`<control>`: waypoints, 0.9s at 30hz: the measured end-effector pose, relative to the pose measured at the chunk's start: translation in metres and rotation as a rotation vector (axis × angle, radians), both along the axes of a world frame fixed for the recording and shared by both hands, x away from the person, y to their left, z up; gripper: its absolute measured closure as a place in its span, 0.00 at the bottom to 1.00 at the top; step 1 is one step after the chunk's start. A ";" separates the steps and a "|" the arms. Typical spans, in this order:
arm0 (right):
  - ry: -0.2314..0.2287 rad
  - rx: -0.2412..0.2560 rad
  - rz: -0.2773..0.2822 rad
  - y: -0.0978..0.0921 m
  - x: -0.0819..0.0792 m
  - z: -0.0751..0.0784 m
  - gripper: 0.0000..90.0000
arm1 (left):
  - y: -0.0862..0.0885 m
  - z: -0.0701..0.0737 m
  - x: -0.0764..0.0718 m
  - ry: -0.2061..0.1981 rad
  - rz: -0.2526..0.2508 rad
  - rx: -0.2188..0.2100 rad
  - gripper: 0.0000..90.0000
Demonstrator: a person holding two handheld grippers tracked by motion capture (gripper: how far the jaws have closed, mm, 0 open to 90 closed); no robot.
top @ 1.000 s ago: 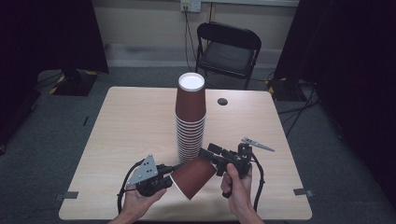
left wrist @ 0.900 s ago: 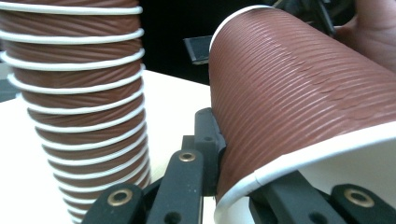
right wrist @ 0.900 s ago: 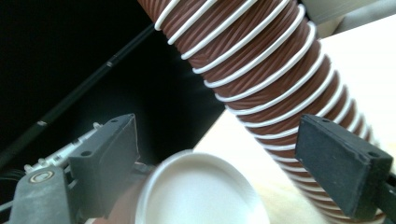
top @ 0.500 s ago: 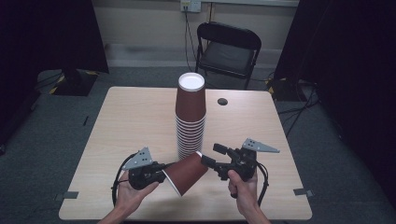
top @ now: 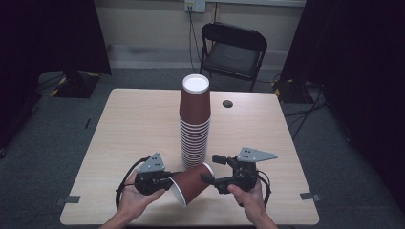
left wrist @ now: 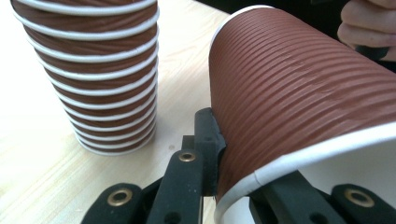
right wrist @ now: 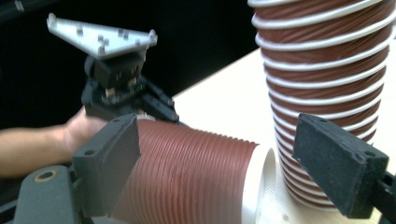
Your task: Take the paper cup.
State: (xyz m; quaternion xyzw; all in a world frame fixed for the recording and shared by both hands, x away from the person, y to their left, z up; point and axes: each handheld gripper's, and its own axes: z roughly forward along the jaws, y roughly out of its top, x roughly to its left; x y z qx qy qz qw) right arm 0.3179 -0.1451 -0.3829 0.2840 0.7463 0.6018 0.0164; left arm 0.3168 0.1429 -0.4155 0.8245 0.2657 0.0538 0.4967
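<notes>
Since the earlier frame both hands dropped closer to me w/ the loose cup; R gripper rolled so its grey plate sits flat on top, and its jaws backed off the cup base.

Status: L gripper point(top: 168, 180) is clamped on the rim of the single ribbed brown paper cup w/ white rim point(top: 191, 182), one jaw outside the wall, the other inside the mouth, clear in the left gripper view point(left wrist: 299, 107). Cup lies on its side just above the light wood-grain table point(top: 119, 138), mouth toward me/left, base pointing at the R gripper point(top: 210, 169). R gripper's jaws are spread wide, straddling the cup base w/o touching, as far as I can tell from the right gripper view point(right wrist: 187, 177).

Progress, my read: cup looks pulled off the tall stack of nested brown paper cups point(top: 195, 119), which stands upside down just behind it, white base up. Handover or re-grip is mid-way: R hasn't closed yet. Left to do: R takes the base, L lets go, cup gets placed.

Materials: cup wall is fine horizontal corrugation, matte, thin paper, rolled white lip, so it'll dent if squeezed hard. Jaw pads are black, blocky, matte. Table is smooth laminate.
</notes>
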 end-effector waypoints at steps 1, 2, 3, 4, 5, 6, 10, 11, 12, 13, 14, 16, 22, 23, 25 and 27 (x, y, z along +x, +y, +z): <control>-0.011 -0.019 0.003 0.001 -0.001 0.000 0.16 | 0.000 0.000 0.000 0.005 0.005 0.003 0.95; -0.020 -0.034 0.011 0.002 -0.002 -0.001 0.16 | 0.000 0.000 0.001 0.012 -0.008 0.006 0.95; -0.025 -0.052 0.024 0.003 -0.002 -0.001 0.16 | -0.001 0.000 0.002 0.011 -0.009 0.022 0.95; -0.031 -0.066 0.029 0.004 -0.003 -0.001 0.15 | -0.002 0.000 0.002 0.012 -0.012 0.030 0.95; -0.038 -0.075 0.037 0.004 -0.003 -0.001 0.15 | -0.002 0.000 0.003 0.020 -0.022 0.038 0.95; -0.044 -0.089 0.047 0.005 -0.003 -0.001 0.15 | -0.002 0.000 0.003 0.020 -0.019 0.047 0.95; -0.079 -0.152 0.086 0.009 -0.006 -0.002 0.15 | -0.004 0.001 0.007 0.069 -0.032 0.084 0.95; -0.093 -0.173 0.099 0.011 -0.006 -0.002 0.15 | -0.004 0.001 0.008 0.075 -0.029 0.100 0.95; -0.103 -0.192 0.110 0.012 -0.007 -0.002 0.15 | -0.004 0.001 0.008 0.085 -0.038 0.110 0.95; -0.112 -0.205 0.115 0.014 -0.007 -0.002 0.15 | -0.005 0.002 0.010 0.098 -0.045 0.121 0.95; -0.126 -0.224 0.127 0.015 -0.008 -0.003 0.15 | -0.005 0.003 0.010 0.107 -0.042 0.129 0.95; -0.150 -0.267 0.149 0.019 -0.008 -0.004 0.15 | -0.007 0.003 0.013 0.145 -0.056 0.138 0.95; -0.214 -0.362 0.194 0.028 -0.012 -0.007 0.15 | -0.014 0.004 0.016 0.188 -0.081 0.195 0.95; -0.225 -0.373 0.205 0.029 -0.013 -0.008 0.15 | -0.015 0.004 0.017 0.194 -0.091 0.187 0.95; -0.242 -0.395 0.228 0.031 -0.014 -0.009 0.15 | -0.015 0.005 0.018 0.201 -0.091 0.191 0.95; -0.255 -0.409 0.242 0.032 -0.015 -0.010 0.15 | -0.015 0.006 0.021 0.217 -0.100 0.184 0.95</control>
